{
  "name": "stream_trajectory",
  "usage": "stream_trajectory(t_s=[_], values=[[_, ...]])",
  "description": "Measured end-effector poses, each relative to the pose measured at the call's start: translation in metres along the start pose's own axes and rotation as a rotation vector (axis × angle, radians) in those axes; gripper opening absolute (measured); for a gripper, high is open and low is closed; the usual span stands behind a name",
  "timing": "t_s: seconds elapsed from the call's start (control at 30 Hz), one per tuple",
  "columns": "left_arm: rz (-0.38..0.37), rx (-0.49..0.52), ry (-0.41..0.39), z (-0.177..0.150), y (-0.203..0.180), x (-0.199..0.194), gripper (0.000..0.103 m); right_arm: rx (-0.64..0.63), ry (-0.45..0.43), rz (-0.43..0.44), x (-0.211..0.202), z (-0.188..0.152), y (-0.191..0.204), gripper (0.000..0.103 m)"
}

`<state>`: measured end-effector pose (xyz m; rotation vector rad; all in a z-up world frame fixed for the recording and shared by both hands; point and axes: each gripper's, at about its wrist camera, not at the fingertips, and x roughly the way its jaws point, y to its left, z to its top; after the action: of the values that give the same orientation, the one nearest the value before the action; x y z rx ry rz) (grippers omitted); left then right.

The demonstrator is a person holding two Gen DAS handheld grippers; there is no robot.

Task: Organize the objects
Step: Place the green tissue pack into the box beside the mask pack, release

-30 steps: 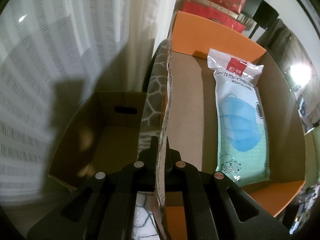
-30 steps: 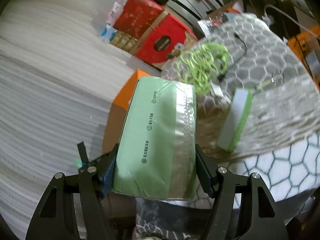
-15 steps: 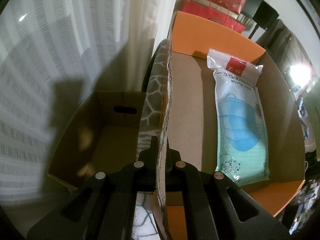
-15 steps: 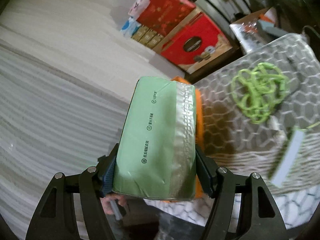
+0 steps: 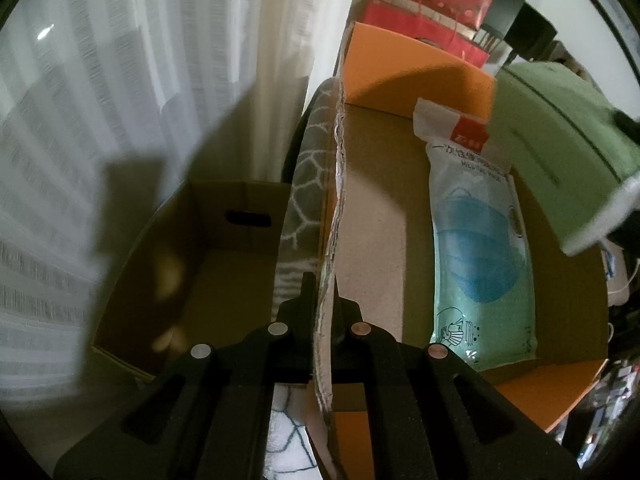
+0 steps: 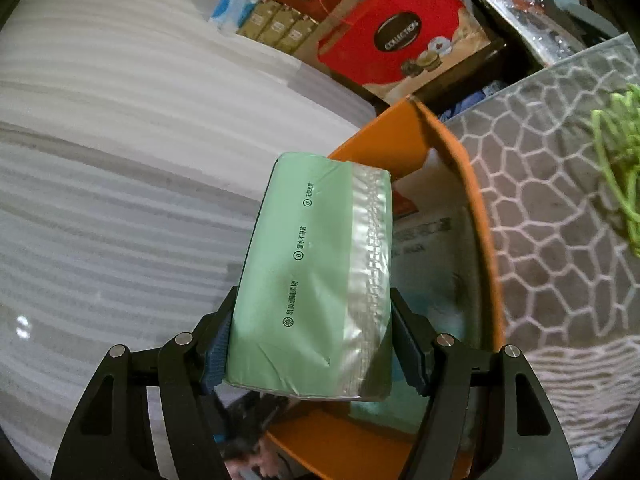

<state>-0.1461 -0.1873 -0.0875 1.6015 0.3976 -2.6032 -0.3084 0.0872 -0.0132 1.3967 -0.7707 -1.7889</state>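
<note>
Green tissue pack (image 6: 316, 280) clamped between the pads of the right claw (image 6: 312, 344), hovering above the orange-flapped cardboard box (image 5: 376, 216), near its right side. Left claw (image 5: 320, 312) pinched together on the box's torn side wall, steadying it. Mask packet (image 5: 480, 256) lying flat inside on the right. Best lowered into the bare floor left of the mask packet, kept level, released only once resting.

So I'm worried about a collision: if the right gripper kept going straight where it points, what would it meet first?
Probably the mask pack lying in the orange box; the tissue pack held in the right gripper would touch first. Depth is unclear.
</note>
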Motion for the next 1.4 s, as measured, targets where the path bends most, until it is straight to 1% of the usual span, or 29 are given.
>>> stream_trajectory(t_s=[0.3, 0.47, 0.57, 0.8, 0.9, 1.07, 1.17, 1.23, 1.3, 1.4], values=[[-0.010, -0.006, -0.001, 0.000, 0.004, 0.000, 0.003, 0.044, 0.048, -0.021, 0.068, 0.004, 0.007, 0.070], [-0.013, -0.010, -0.003, 0.000, 0.005, 0.001, 0.003, 0.061, 0.055, -0.027, 0.089, 0.003, 0.007, 0.070], [-0.015, -0.013, -0.006, 0.000, 0.005, 0.000, 0.003, 0.082, 0.059, -0.012, 0.100, 0.002, 0.003, 0.070], [-0.017, -0.016, -0.006, 0.000, 0.006, 0.000, 0.003, 0.097, 0.051, 0.012, 0.113, -0.002, 0.004, 0.071], [-0.016, -0.016, -0.006, 0.000, 0.006, 0.000, 0.003, 0.093, 0.076, 0.009, 0.118, -0.004, 0.004, 0.071], [-0.017, -0.018, -0.006, 0.000, 0.005, 0.000, 0.003, 0.041, 0.141, -0.052, 0.124, -0.006, 0.005, 0.075], [-0.015, -0.017, -0.006, 0.000, 0.006, 0.000, 0.003, 0.021, 0.182, -0.100, 0.125, -0.006, 0.005, 0.081], [-0.016, -0.019, -0.007, 0.000, 0.006, 0.000, 0.003, 0.023, 0.196, -0.111, 0.125, -0.006, 0.002, 0.086], [-0.017, -0.021, -0.006, 0.000, 0.006, 0.000, 0.003, 0.021, 0.219, -0.124, 0.127, -0.008, -0.003, 0.086], [-0.014, -0.021, -0.007, 0.000, 0.006, 0.000, 0.003, 0.005, 0.220, -0.128, 0.123, -0.008, -0.005, 0.086]])
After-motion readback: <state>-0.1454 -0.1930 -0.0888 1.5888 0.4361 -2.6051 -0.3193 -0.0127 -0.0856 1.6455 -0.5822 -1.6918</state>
